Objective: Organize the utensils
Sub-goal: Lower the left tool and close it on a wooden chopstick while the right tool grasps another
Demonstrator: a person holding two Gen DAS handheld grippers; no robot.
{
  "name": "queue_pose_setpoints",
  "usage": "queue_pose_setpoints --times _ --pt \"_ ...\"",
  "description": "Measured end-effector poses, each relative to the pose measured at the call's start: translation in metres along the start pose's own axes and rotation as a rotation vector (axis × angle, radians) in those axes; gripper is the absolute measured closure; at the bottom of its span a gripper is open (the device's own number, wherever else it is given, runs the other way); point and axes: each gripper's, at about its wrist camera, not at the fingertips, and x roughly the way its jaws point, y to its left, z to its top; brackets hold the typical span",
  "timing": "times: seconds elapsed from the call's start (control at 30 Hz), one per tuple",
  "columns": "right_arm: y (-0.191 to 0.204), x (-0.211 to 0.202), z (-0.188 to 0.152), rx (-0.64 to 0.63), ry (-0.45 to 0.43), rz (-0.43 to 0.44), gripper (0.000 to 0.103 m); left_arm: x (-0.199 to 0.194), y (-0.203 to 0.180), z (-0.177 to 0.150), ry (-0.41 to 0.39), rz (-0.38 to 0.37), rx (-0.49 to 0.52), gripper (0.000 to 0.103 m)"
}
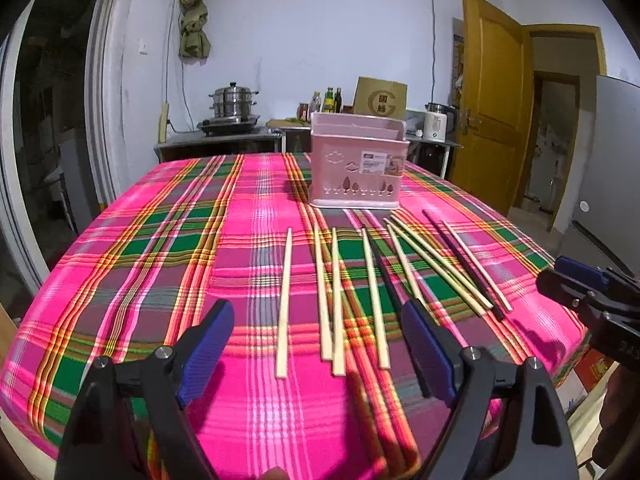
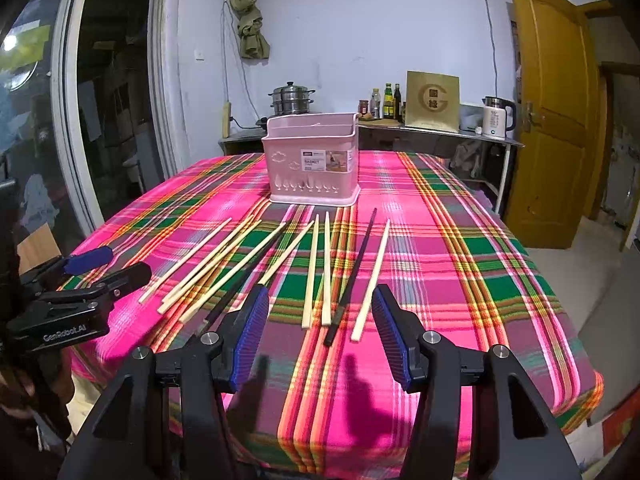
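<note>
The left gripper [image 1: 318, 350] stood wide open, holding nothing, low over the near edge of the counter [image 1: 140, 280], which was covered with a pink and green plaid cloth. The right gripper [image 2: 320, 336] was also open, a little less wide, and empty. Between them the chopsticks lay spread on the cloth in a loose fan. In the left wrist view the pale chopsticks [image 1: 285, 304] lay from 12 o'clock to about 2 o'clock of the gripper, and the dark chopstick [image 1: 386, 276] ran toward its right finger. In the right wrist view one black chopstick [image 2: 356, 272] lay just beside a pale one at about 12 o'clock, and the others went toward 10 o'clock. The pink basket [image 2: 312, 160] stood upright at the far side of the counter, beyond the chopsticks and apart from them. It had more than one compartment; I could not tell what was inside.
</note>
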Motion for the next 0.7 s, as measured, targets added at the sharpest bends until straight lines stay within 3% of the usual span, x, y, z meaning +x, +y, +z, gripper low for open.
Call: queue_pose_setpoints --times 0.23,0.43,0.7 --pt "0.0 0.025 0.017 -0.028 0.042 0.028 0.049 0.035 0.018 0.023 0.072 0.049 0.018 0.016" --pt "-0.005 0.059 0.035 -0.035 0.112 0.031 0.049 0.07 0.034 0.042 0.162 0.024 0.017 0.016" --pt "-0.021 0.114 0.064 -0.035 0.23 0.037 0.069 0.119 0.048 0.063 0.273 -0.012 0.02 0.029"
